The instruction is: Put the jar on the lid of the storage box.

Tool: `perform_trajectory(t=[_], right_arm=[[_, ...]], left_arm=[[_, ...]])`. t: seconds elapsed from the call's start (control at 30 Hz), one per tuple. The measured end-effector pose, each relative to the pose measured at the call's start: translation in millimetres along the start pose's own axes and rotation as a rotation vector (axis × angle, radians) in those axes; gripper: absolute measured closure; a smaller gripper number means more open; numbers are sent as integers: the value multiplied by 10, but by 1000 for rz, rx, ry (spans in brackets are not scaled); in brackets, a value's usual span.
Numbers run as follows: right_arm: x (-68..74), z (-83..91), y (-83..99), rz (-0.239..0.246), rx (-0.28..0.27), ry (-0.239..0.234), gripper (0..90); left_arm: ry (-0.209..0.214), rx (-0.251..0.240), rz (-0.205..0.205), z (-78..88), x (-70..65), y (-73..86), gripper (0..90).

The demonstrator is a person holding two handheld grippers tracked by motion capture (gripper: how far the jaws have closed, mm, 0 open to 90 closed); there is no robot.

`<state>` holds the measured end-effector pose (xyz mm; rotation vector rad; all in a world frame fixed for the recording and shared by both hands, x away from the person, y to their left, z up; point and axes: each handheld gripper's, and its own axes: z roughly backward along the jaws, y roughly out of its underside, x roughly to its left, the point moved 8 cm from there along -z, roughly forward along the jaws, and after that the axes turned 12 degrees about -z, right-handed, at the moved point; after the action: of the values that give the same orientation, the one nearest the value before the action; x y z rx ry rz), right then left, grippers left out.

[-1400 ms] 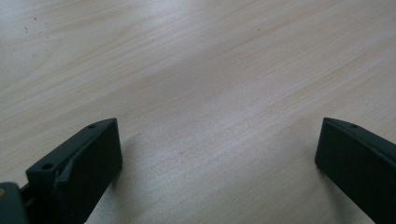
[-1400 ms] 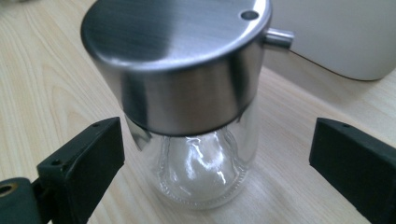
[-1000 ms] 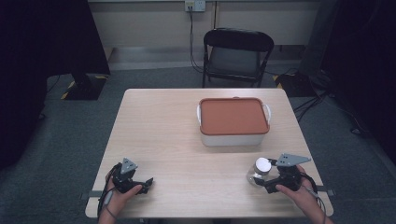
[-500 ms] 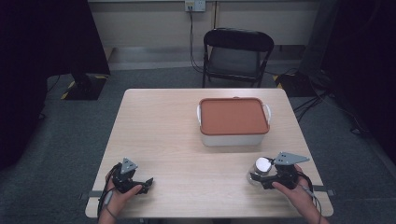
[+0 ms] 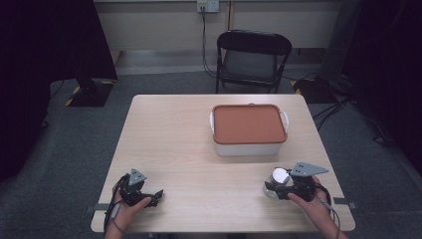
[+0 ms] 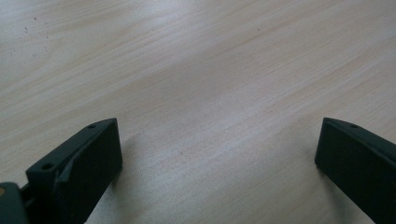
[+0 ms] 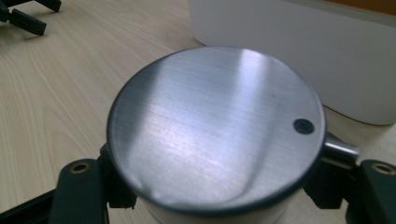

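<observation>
The small round jar with a brushed-metal lid [image 5: 279,178] stands near the right end of the desk's front edge, in front of the white rectangular plastic box with the orange lid [image 5: 249,128] and apart from it. The right gripper [image 5: 276,190] has just been closing; its jaws now flank the jar's body below the lid, one on each side. The right gripper view suggests contact, though firm pad pressure cannot be confirmed.

Recommended procedure for the grasp:
- Close until both pads bear evenly on the jar wall, not on the lid rim.
- Keep the gripper level so the jar stays upright.
- Verify hold with a slight lift before any travel.

The left gripper [image 5: 144,195] rests near the front left corner of the light wooden desk [image 5: 169,144], jaws wide apart and empty.
</observation>
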<state>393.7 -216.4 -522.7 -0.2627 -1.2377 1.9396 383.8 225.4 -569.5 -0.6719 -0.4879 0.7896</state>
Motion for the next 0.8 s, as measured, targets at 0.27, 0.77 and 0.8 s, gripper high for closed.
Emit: perform_trajectory(t=[0.27,0.77,0.8], right_arm=[[19,-1,-10,-2,-19,-6,326],[27,8,-27,41,-9,-10,339],[28,12,-28,46,-5,-9,340]], left_arm=[[0,0,0,0,0,0,4],[0,0,0,0,0,0,4],[0,0,0,0,0,0,4]])
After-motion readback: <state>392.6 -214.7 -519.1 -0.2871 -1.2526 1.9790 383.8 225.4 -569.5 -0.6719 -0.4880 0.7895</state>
